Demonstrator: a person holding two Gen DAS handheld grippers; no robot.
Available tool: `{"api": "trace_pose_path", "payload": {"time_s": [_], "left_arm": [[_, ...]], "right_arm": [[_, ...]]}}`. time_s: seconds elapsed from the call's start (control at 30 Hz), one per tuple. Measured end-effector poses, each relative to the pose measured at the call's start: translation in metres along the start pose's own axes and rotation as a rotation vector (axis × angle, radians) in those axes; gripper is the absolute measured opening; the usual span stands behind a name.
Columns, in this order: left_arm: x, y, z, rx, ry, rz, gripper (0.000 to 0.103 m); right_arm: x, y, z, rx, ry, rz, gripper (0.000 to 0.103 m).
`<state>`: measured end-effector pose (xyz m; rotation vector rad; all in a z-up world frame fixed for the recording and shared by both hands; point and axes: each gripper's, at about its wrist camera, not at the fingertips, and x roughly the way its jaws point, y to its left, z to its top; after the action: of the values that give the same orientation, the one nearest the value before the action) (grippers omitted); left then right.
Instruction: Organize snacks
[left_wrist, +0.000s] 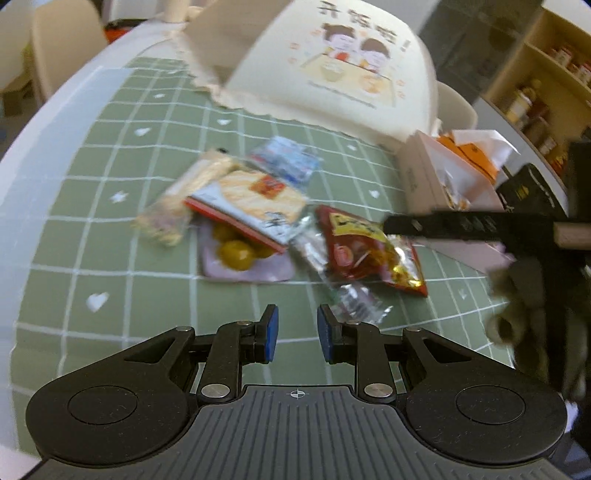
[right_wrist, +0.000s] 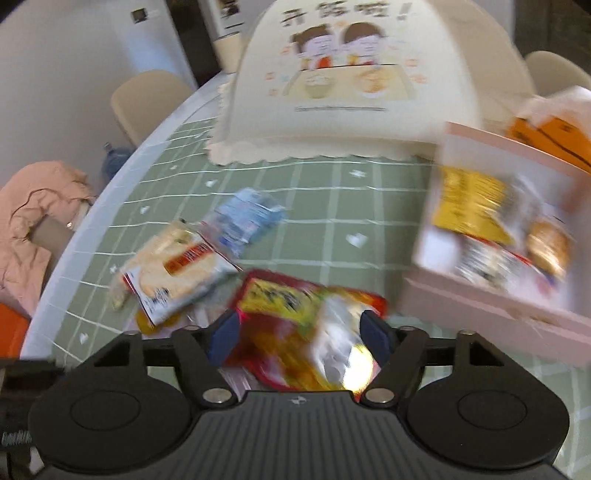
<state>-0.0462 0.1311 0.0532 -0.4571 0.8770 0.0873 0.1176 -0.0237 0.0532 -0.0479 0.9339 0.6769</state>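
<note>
Several snack packets lie in a loose pile on the green checked tablecloth (left_wrist: 110, 229). A red and yellow packet (left_wrist: 369, 247) lies at the right of the pile, and it fills the space between my right gripper's (right_wrist: 301, 332) wide-open fingers in the right wrist view (right_wrist: 295, 317). A white rice-cracker packet (left_wrist: 251, 199) (right_wrist: 173, 273) lies on a packet of yellow balls (left_wrist: 236, 254). A blue packet (left_wrist: 288, 158) (right_wrist: 247, 218) lies behind. My left gripper (left_wrist: 295, 332) is open and empty, short of the pile. The right gripper's finger (left_wrist: 443, 225) reaches in from the right.
A pink box (right_wrist: 498, 236) (left_wrist: 436, 177) holding several snacks stands at the right. A large cream food-cover dome (left_wrist: 332, 66) (right_wrist: 351, 81) with a cartoon stands behind the pile. An orange tissue pack (left_wrist: 476, 151) lies behind the box. Chairs surround the round table.
</note>
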Motion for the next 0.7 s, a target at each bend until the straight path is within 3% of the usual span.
{"api": "trace_pose_path", "payload": {"time_s": [0.2,0.3,0.43,0.57,0.7], "left_arm": [[-0.014,0.018,-0.011,-0.026,0.020,0.030,0.026],[-0.023,0.025,0.003,-0.032,-0.008,0.016,0.026],[-0.021,0.019,0.051,0.054,-0.072,0.014,0.026],[0.012,0.010,0.107,0.115,-0.091,0.017,0.026],[0.055,0.005,0.148,0.108,-0.072,0.021,0.026]], "right_arm": [[0.053,0.013,0.017,-0.033,0.042,-0.016,0.074],[0.051,0.015,0.007,-0.021,0.028,-0.007,0.075],[0.025,0.011,-0.027,-0.033,0.034,0.021,0.075],[-0.003,-0.008,-0.061,-0.016,0.031,-0.025,0.075],[-0.027,-0.032,-0.083,0.027,0.028,-0.149,0.075]]}}
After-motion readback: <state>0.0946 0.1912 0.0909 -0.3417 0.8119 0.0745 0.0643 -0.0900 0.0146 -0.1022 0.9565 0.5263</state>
